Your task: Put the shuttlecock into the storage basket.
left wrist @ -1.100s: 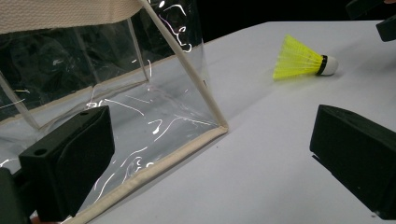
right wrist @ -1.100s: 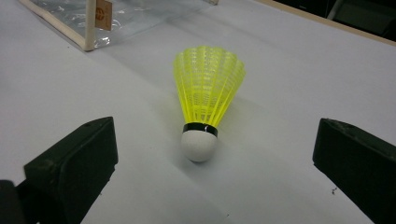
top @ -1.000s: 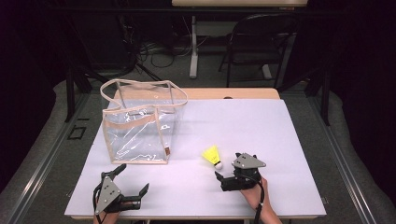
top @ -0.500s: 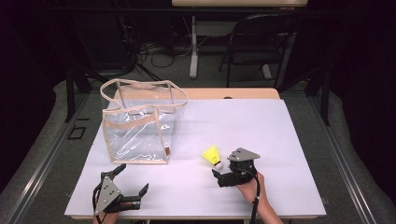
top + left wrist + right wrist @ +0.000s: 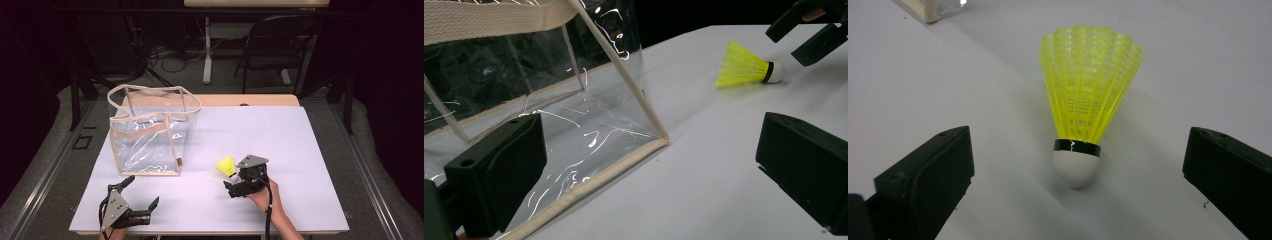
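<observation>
white table (image 5: pixel 300 150), dark room: your right gripper (image 5: pixel 239 186) has edged closer to the yellow shuttlecock (image 5: pixel 226 166), jaws spread either side of its cork, ready to pinch. your left gripper (image 5: pixel 137 200) waits with jaws spread beside the clear bag (image 5: pixel 150 137).

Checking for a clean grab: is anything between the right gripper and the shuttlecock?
Nothing: the right gripper view shows bare white table between the open right gripper and the shuttlecock.

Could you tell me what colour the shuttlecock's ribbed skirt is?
The plastic shuttlecock's ribbed skirt is bright yellow, clearest in the right gripper view.
</observation>
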